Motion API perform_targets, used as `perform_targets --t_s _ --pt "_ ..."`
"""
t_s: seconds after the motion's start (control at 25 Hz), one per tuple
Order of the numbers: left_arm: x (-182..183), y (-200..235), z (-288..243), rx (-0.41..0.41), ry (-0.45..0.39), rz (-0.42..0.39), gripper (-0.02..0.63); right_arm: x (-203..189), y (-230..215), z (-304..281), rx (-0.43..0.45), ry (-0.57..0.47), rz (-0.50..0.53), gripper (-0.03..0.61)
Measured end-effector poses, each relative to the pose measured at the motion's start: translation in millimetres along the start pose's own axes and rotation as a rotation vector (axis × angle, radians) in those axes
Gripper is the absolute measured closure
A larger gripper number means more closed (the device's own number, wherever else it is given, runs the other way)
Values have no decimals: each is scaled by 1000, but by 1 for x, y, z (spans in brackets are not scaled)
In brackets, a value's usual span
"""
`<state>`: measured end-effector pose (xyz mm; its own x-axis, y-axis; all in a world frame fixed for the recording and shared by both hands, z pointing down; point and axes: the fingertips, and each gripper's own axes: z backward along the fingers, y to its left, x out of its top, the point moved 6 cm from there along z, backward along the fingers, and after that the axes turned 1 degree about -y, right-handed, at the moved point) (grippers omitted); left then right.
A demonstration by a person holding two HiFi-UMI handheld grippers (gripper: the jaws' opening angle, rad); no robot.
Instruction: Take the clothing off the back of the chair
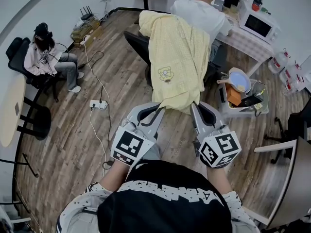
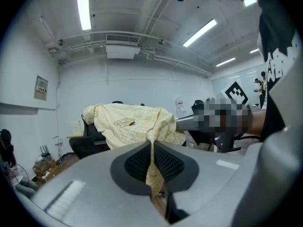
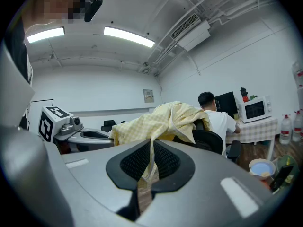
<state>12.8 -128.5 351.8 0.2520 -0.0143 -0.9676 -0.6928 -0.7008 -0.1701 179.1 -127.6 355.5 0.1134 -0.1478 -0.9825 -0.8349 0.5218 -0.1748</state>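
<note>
A pale yellow checked garment (image 1: 177, 57) with a small cartoon patch hangs over the back of a black office chair (image 1: 138, 43). My left gripper (image 1: 160, 109) is shut on the garment's lower left hem, and my right gripper (image 1: 193, 107) is shut on the lower right hem. In the left gripper view the yellow cloth (image 2: 154, 171) is pinched between the black pads (image 2: 165, 162), running up to the garment (image 2: 128, 126). The right gripper view shows the same: cloth (image 3: 150, 167) clamped in the pads, leading to the draped garment (image 3: 161, 124).
A person in a white shirt (image 1: 201, 13) sits at a desk with a microwave (image 1: 260, 25) just behind the chair. A bin (image 1: 243, 98) with a bowl stands to the right. Another person (image 1: 48, 57) sits at the left; a power strip (image 1: 98, 104) and cables lie on the wood floor.
</note>
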Motion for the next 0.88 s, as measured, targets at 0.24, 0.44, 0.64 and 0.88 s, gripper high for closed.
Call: perform_targets --t_s 0.24,0.44,0.64,0.88 --pt "0 -3 3 -3 1 -3 601 -1 2 4 -1 0 2 548" --pt "1 -8 2 -12 2 -6 601 -2 1 7 -3 2 2 548" --pt "0 -12 3 -19 3 -8 601 -3 2 11 0 8 3 548" --pt "-3 -16 7 -3 6 -1 601 -8 4 14 8 10 -2 548"
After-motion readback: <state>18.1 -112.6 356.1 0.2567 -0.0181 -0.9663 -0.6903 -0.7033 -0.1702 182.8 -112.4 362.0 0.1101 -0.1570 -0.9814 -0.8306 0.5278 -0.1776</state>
